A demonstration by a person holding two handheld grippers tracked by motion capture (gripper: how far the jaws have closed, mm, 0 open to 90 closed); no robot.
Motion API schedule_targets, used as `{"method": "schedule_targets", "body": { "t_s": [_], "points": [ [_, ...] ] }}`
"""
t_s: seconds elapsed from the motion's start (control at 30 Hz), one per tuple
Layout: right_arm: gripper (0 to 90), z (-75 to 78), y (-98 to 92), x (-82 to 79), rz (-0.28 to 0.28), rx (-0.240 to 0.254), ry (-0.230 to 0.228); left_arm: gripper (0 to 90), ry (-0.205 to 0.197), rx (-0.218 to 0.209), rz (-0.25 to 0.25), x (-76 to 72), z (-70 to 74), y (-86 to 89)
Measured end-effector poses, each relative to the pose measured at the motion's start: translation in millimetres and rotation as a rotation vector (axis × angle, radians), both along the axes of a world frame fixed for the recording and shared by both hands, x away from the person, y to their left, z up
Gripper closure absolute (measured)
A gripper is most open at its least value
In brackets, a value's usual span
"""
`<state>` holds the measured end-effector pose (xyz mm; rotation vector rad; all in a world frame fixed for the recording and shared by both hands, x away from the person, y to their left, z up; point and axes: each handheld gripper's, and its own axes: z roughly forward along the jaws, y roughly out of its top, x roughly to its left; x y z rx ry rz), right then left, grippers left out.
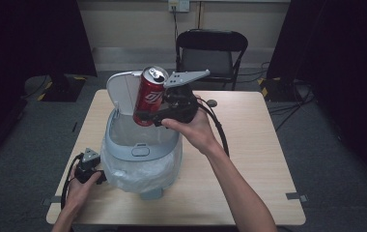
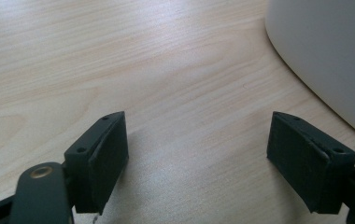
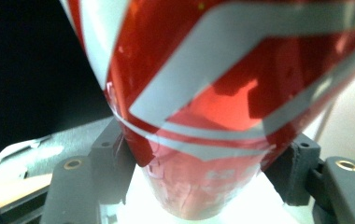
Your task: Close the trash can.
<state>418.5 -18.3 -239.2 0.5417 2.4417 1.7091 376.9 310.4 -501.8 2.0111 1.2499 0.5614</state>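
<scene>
A red drink can (image 1: 150,96) hangs tilted above the open mouth of a grey-blue bin (image 1: 140,151) that is lined with a white bag. My right gripper (image 1: 145,116) is shut on the can's lower half. In the right gripper view the can (image 3: 203,116) sits between both jaws of that gripper (image 3: 203,172), with the bright bin opening below it. The bin's lid (image 1: 123,89) stands raised behind the can. My left gripper (image 1: 91,166) rests low at the bin's left side. In its own view this gripper (image 2: 196,154) is open over bare wood, with the bin wall (image 2: 325,56) at the right.
The bin stands on the left half of a light wooden table (image 1: 249,145). A black folding chair (image 1: 210,53) is behind the far edge. Dark curtains hang on both sides, and cables lie on the grey floor.
</scene>
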Motion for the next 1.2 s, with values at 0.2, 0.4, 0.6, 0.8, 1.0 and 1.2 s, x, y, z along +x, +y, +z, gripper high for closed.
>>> {"method": "schedule_targets", "body": {
  "t_s": [0.2, 0.4, 0.6, 0.8, 1.0, 1.2],
  "points": [
    [29.7, -8.9, 8.0, 2.4, -0.014, -0.068, 0.018, 20.3, 0.002, 0.0, -0.001, 0.0, 0.0, 0.0],
    [23.3, -10.6, 12.2, 2.8, -0.023, -0.079, 0.022, 20.3, 0.0, -0.001, 0.0, 0.0, 0.0, 0.0],
    [26.9, -10.3, 11.4, 2.5, -0.026, -0.075, 0.021, 20.3, 0.001, -0.001, -0.002, 0.0, 0.0, 0.1],
    [34.6, -10.0, 5.7, -1.9, -0.009, -0.058, 0.022, 20.3, 0.001, 0.0, -0.002, 0.1, 0.0, 0.1],
    [34.6, -9.4, -7.3, -5.7, -0.02, -0.033, 0.018, 20.3, 0.001, -0.001, -0.002, 0.1, 0.0, 0.1],
    [35.4, -3.7, -29.1, -11.1, -0.049, -0.002, 0.001, 20.2, 0.001, 0.0, -0.002, 0.1, 0.0, 0.1]
  ]
}}
